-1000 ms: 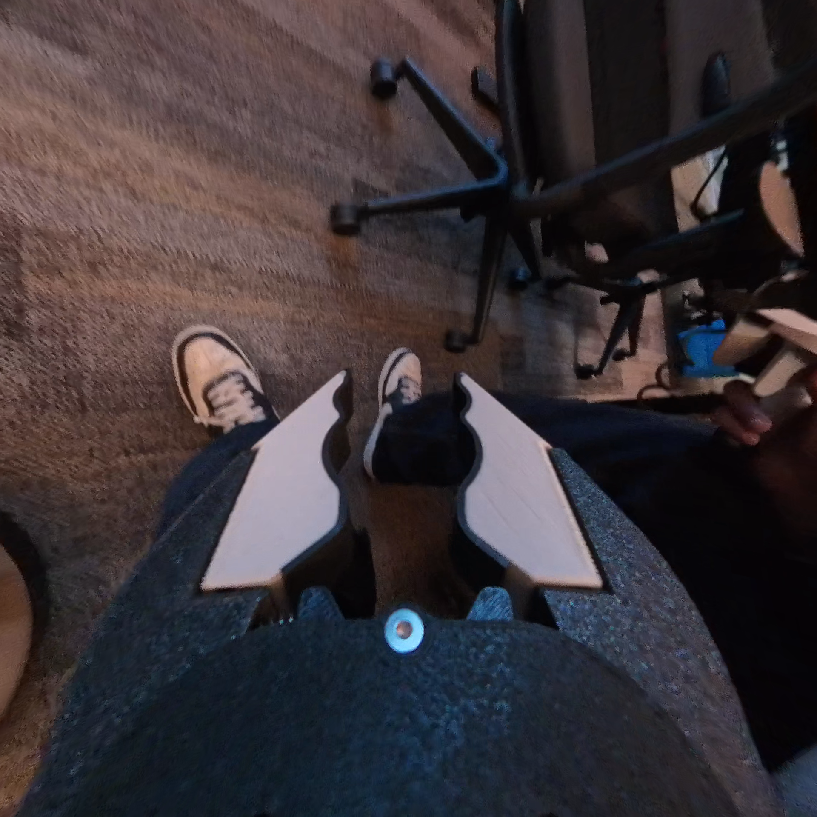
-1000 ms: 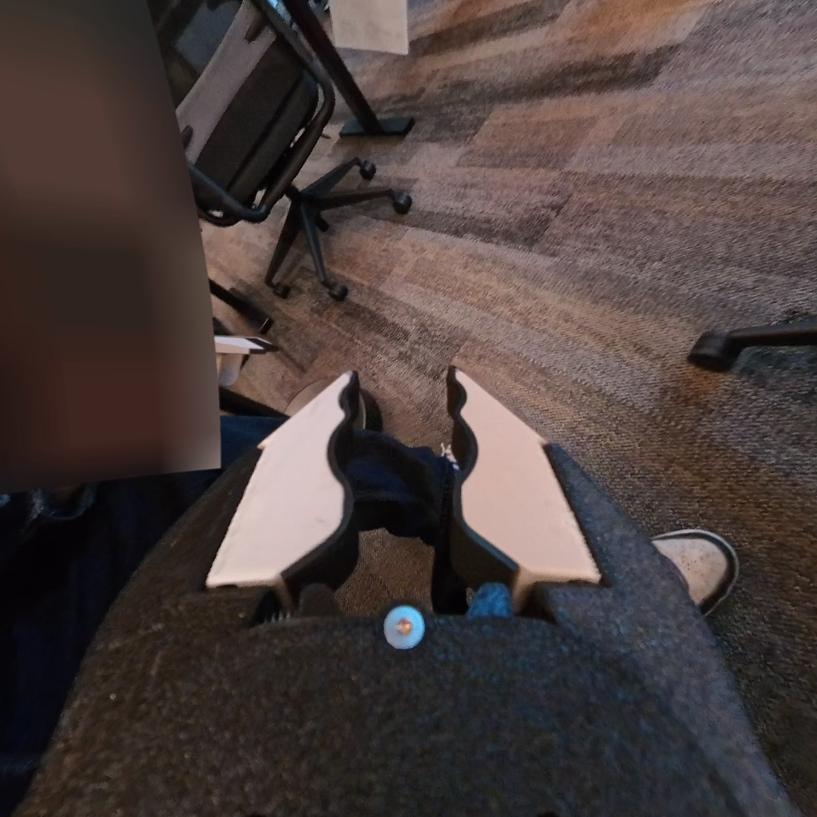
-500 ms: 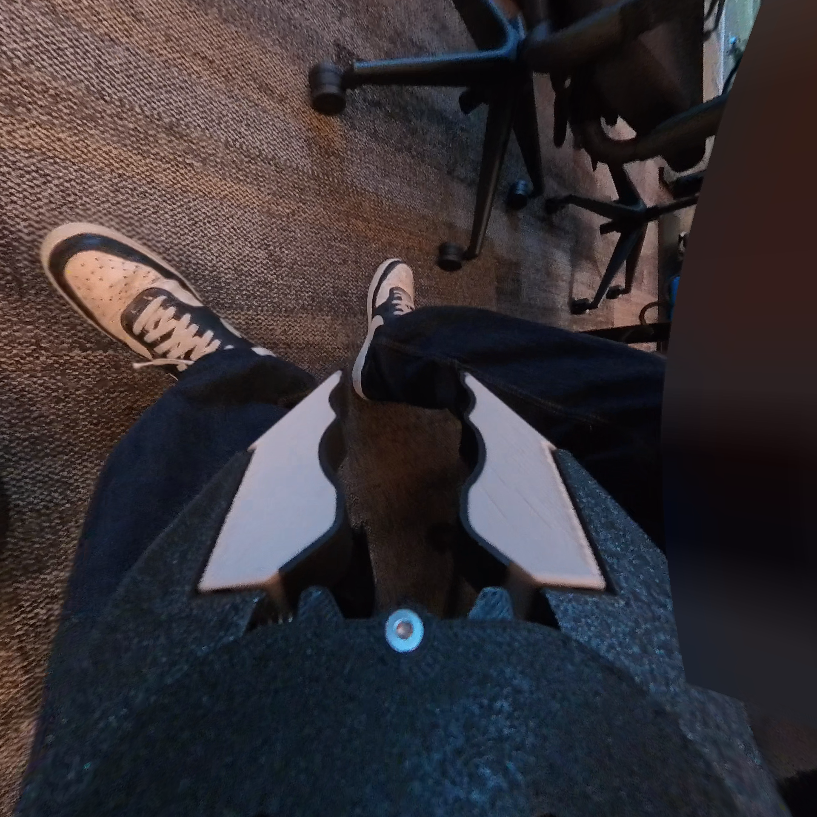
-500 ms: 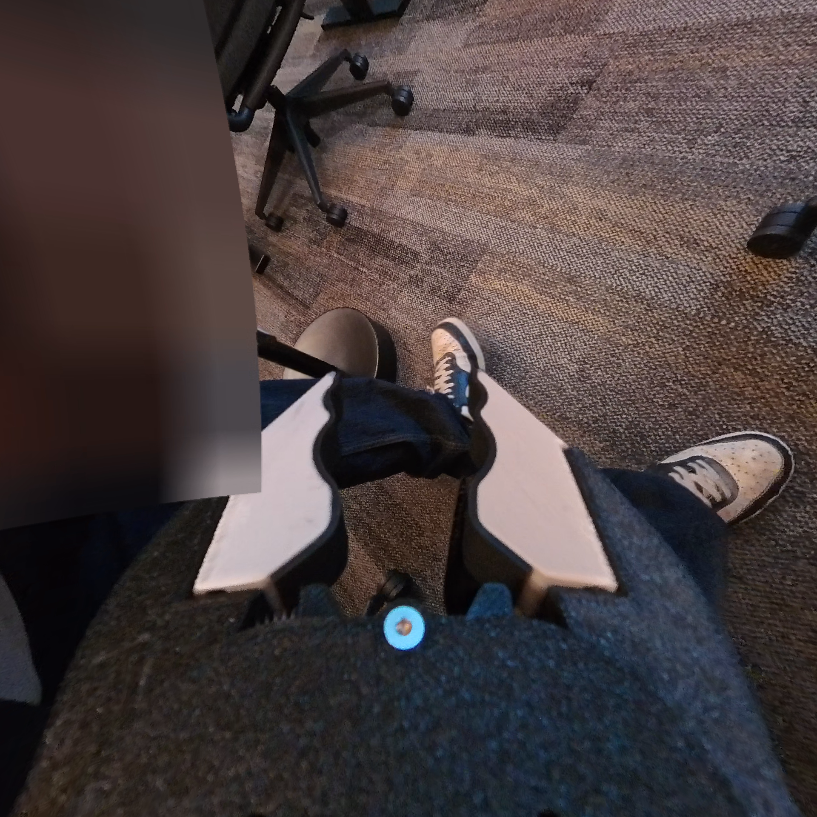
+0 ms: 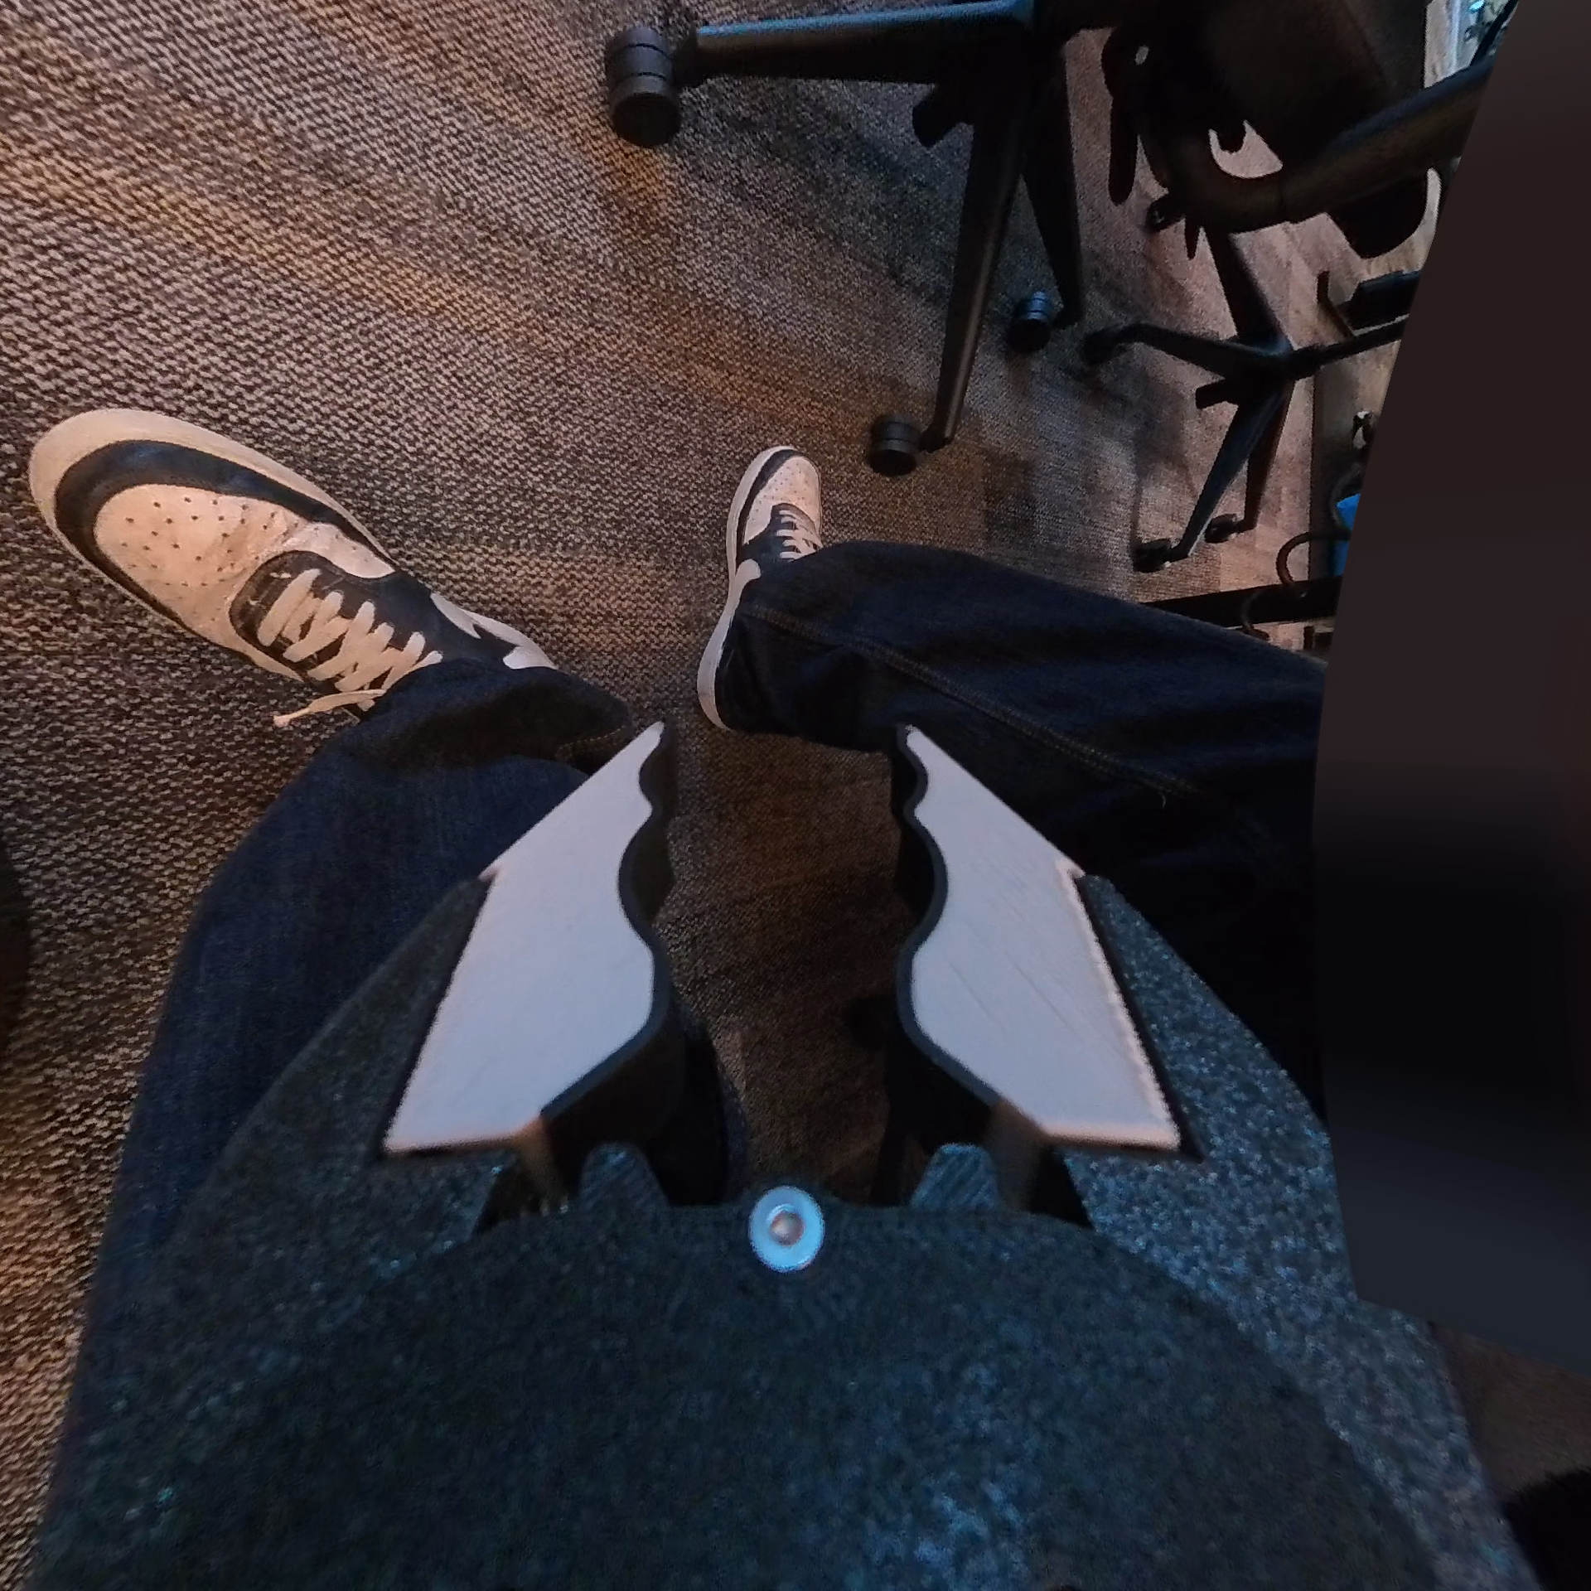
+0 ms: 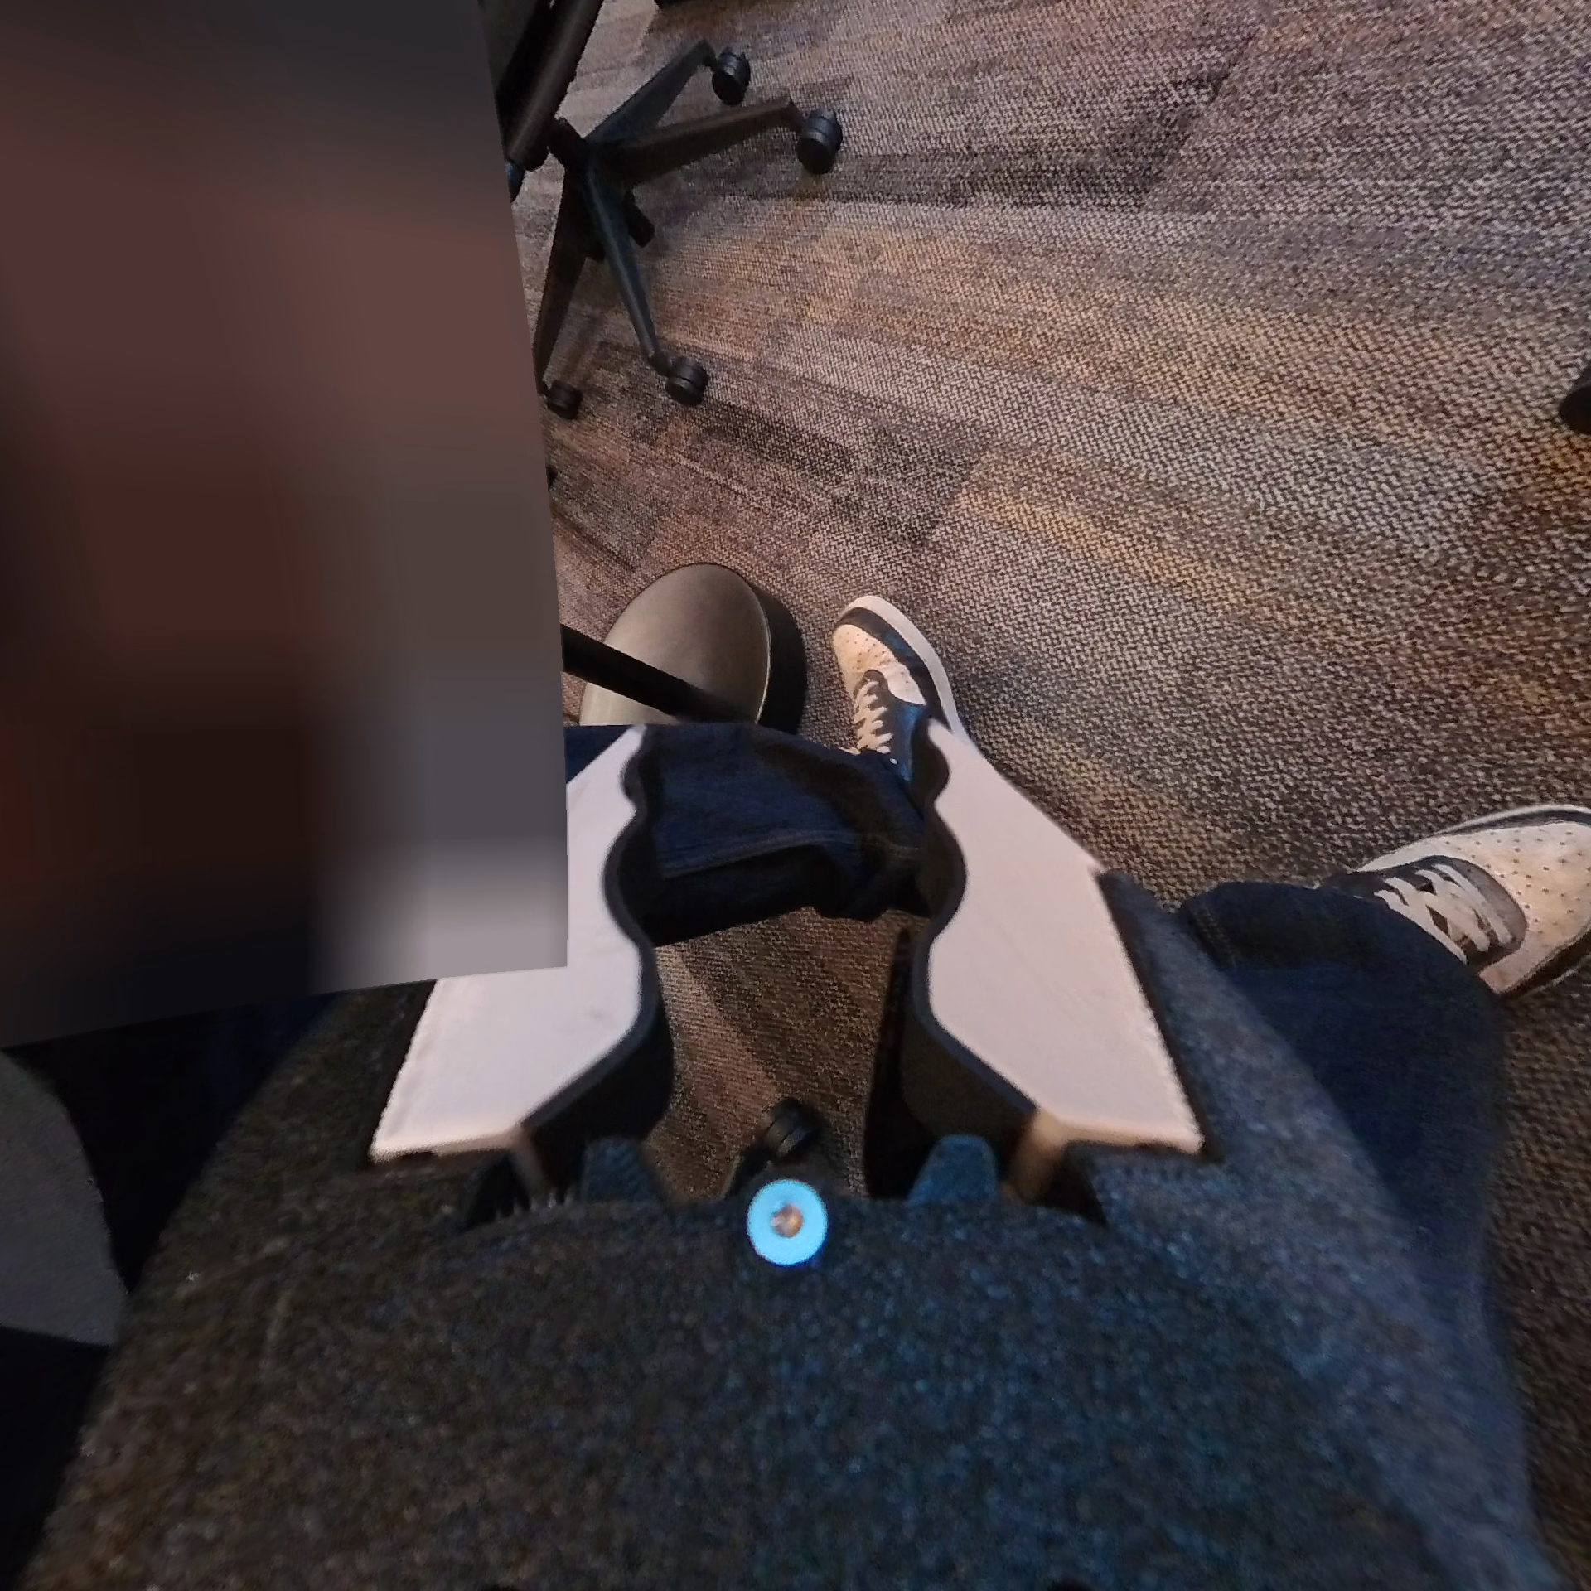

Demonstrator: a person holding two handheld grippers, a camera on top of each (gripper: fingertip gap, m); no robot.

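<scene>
Both grippers point down at a grey-brown carpet (image 5: 362,258), above the legs of a seated person in dark jeans (image 5: 990,689) and white-and-dark sneakers. The left gripper (image 5: 782,740) has its jaws spread wide with nothing between them; below the gap lie carpet and a trouser leg, well apart from the fingers. The near sneaker (image 5: 258,568) points up and to the left, the far sneaker (image 5: 775,516) straight up. The right gripper (image 6: 779,740) is also spread wide and empty, over a trouser cuff. Only the right wrist view shows a round grey metal base (image 6: 689,628) beside a shoe; only the left wrist view shows a blue object (image 5: 1347,525) past the black office chair legs (image 5: 973,284)
</scene>
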